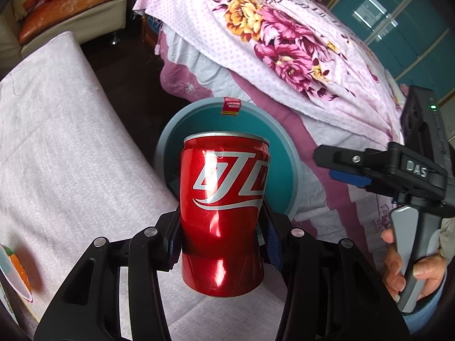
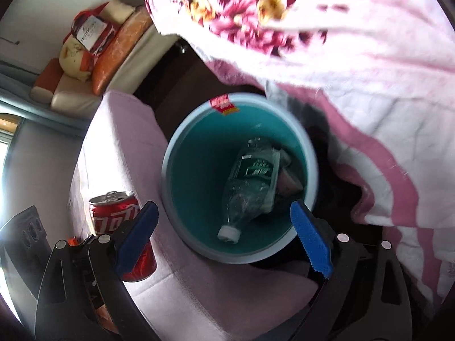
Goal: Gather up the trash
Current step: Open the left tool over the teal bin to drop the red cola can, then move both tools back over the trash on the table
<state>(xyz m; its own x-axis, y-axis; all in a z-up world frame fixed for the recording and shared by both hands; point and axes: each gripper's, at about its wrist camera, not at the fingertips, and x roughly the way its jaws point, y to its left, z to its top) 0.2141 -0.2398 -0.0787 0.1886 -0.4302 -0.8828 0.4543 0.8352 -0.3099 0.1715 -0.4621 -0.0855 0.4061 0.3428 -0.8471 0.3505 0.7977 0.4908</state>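
A red soda can (image 1: 221, 213) stands upright on a pale pink cushion (image 1: 71, 156), dented at its waist. My left gripper (image 1: 221, 241) has its pads against both sides of that waist. Behind the can is a teal bin (image 1: 170, 130) with a grey rim and a red sticker. In the right wrist view my right gripper (image 2: 223, 207) hangs open over the bin (image 2: 170, 153) with nothing between its blue pads. A crumpled clear plastic bottle (image 2: 250, 182) lies in the bin with other scraps. The can (image 2: 113, 213) shows at lower left. The right gripper (image 1: 335, 164) is also in the left view.
A floral pink bedspread (image 1: 284, 42) drapes right beside the bin. A sofa with orange cushions (image 1: 71, 5) stands at the back left. A person's hand (image 1: 398, 270) holds the right gripper's handle. A colourful dish edge (image 1: 14, 272) lies at the cushion's near left.
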